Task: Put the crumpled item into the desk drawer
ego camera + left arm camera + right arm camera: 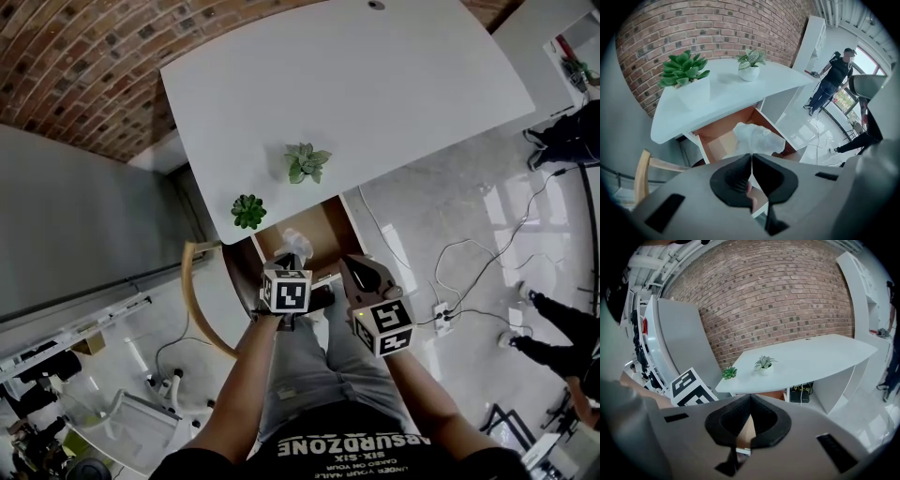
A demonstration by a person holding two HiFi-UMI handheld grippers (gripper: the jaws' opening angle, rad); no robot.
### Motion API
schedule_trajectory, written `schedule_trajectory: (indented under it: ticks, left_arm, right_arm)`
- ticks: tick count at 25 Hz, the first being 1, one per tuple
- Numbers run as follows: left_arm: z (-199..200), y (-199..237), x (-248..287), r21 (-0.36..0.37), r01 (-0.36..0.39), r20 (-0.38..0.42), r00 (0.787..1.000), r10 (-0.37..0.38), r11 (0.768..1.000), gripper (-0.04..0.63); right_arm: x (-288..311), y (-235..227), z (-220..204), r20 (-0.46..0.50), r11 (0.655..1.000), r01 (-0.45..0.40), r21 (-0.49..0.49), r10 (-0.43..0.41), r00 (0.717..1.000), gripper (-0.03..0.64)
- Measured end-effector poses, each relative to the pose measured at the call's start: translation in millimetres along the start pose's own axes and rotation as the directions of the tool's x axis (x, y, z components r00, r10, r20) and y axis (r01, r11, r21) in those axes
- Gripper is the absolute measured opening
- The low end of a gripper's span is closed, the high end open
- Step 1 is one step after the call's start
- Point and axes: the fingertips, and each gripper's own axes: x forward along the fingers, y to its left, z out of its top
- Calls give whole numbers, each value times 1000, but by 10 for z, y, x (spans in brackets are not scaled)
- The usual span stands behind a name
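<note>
The crumpled item (293, 239), a wad of clear whitish plastic, hangs over the open desk drawer (324, 225). My left gripper (298, 255) is shut on its near edge. In the left gripper view the crumpled item (757, 138) sits just past the closed tips of the left gripper (751, 157), above the brown inside of the drawer (717, 140). My right gripper (361, 269) hovers beside the drawer's right side. In its own view the right gripper (750, 398) is shut with nothing in it. The white desk (375, 84) spans the top.
Two small potted plants (248, 211) (307, 162) stand near the desk's front edge. A wooden chair (192, 291) is at the left. Cables and a power strip (441, 314) lie on the floor at the right. People (562, 141) stand farther right. A brick wall (717, 28) is behind the desk.
</note>
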Motion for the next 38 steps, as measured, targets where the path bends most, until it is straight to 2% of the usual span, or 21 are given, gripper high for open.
schedule_trajectory:
  ticks: [20, 38]
  left_arm:
    - [-131, 88, 412, -6, -20, -31, 999, 20, 1000, 9]
    - [-277, 123, 797, -48, -26, -53, 998, 24, 999, 10]
  right_arm:
    - [226, -184, -34, 24, 1000, 1, -3, -1, 1000, -2]
    - [399, -275, -269, 0, 1000, -16, -8, 16, 1000, -2]
